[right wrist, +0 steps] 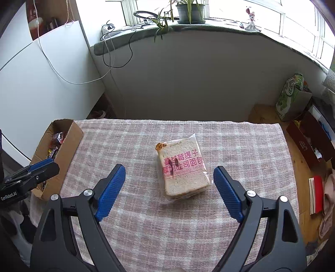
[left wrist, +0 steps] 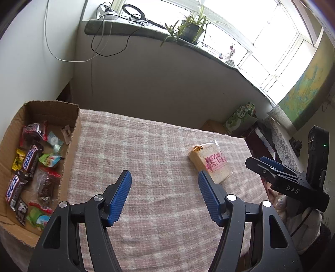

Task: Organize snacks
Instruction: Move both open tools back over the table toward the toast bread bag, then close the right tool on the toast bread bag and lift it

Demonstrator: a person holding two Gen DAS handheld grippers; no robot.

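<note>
Now your right tool point(right wrist: 169, 180), wide open and empty, frames the bread pack point(right wrist: 182, 169) at frame centre; close on it for the box point(right wrist: 71, 134).

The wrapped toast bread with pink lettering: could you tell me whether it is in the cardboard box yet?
Out. The wrapped toast bread lies flat on the checked cloth, apart from the cardboard box.

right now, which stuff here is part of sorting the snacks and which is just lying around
Part of the job:
- packaged bread alone on the checked cloth
- cardboard box already holding candy bars and sweets
- left gripper and right gripper, both open and empty

Just lying about:
- potted plant, cables and figurine on the windowsill
- green box on the floor
</note>
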